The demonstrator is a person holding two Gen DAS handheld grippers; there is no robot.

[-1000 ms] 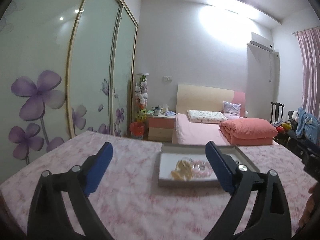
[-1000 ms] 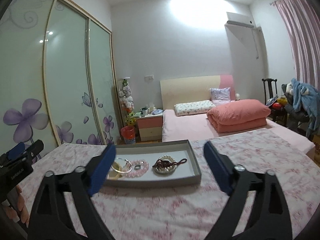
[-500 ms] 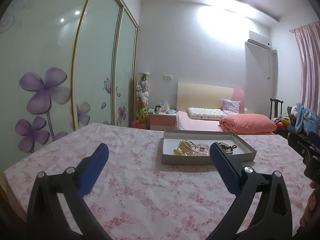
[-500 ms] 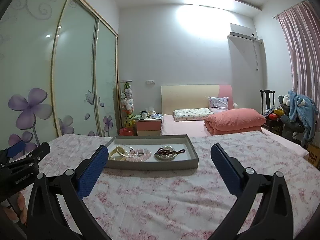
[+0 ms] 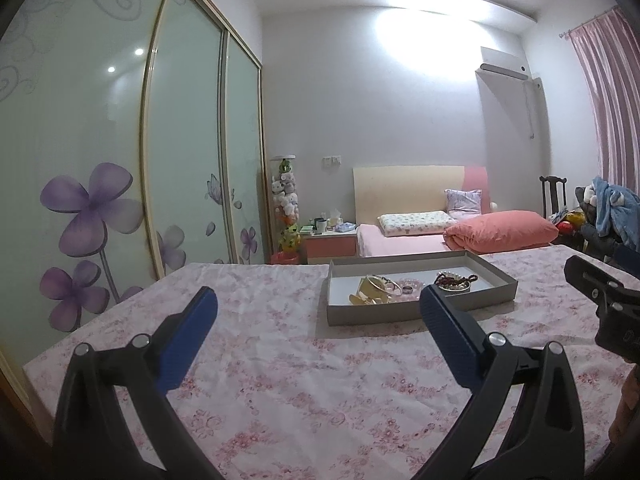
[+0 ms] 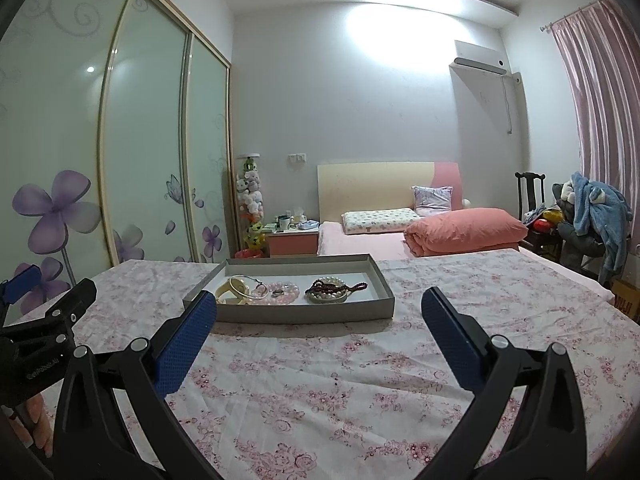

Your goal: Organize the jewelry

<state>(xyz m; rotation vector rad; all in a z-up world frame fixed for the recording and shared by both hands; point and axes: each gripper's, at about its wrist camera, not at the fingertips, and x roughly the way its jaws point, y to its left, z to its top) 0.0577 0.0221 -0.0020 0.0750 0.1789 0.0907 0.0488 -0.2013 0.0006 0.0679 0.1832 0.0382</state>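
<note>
Jewelry sits gathered in a grey tray [image 6: 288, 308] on the flowered tabletop [image 6: 360, 380], ahead of both our tools. Ahead of the right tool [image 6: 316, 322] lie a gold bangle [image 6: 236, 288], a pink bead bracelet [image 6: 280, 292] and a dark bead strand [image 6: 340, 288] coiled over pearls. Both that tool and the left tool [image 5: 318, 320] are spread wide, holding nothing. With every visible piece in the tray, we judge this fits either a finished sort or pieces waiting to be arranged.
</note>
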